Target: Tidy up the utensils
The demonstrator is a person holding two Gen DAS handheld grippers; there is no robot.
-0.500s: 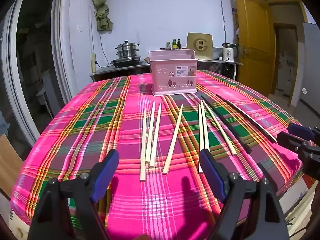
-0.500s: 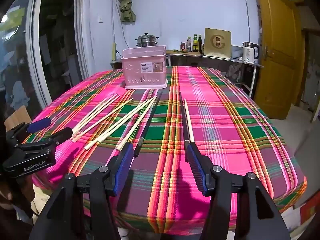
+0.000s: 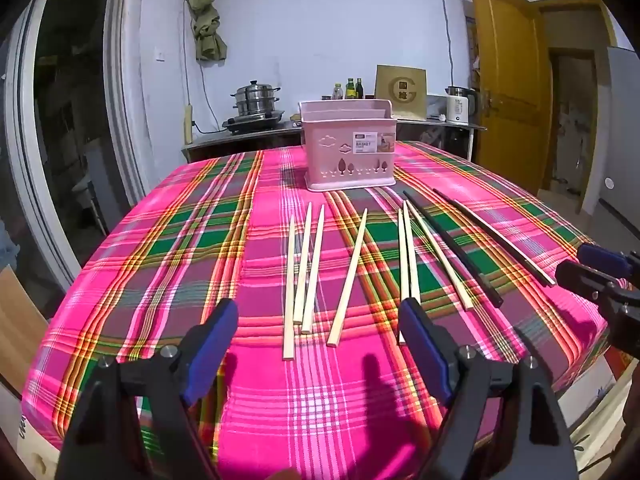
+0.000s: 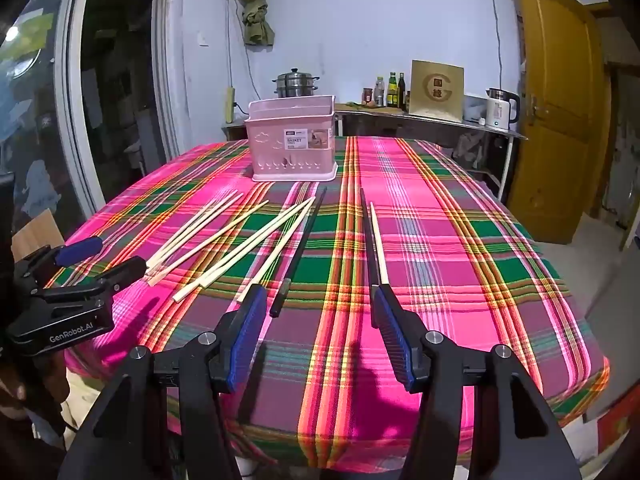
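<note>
Several pale wooden chopsticks and two black chopsticks lie on the pink plaid tablecloth, in front of a pink utensil basket at the far side. My left gripper is open and empty, just short of the near ends of the wooden chopsticks. My right gripper is open and empty, between the near ends of the two black chopsticks. The basket and wooden chopsticks also show in the right wrist view. Each gripper appears in the other's view, the right one and the left one.
A counter behind the table holds a steamer pot, bottles, a brown box and a white kettle. A yellow door stands at the right. The table edge drops off near both grippers.
</note>
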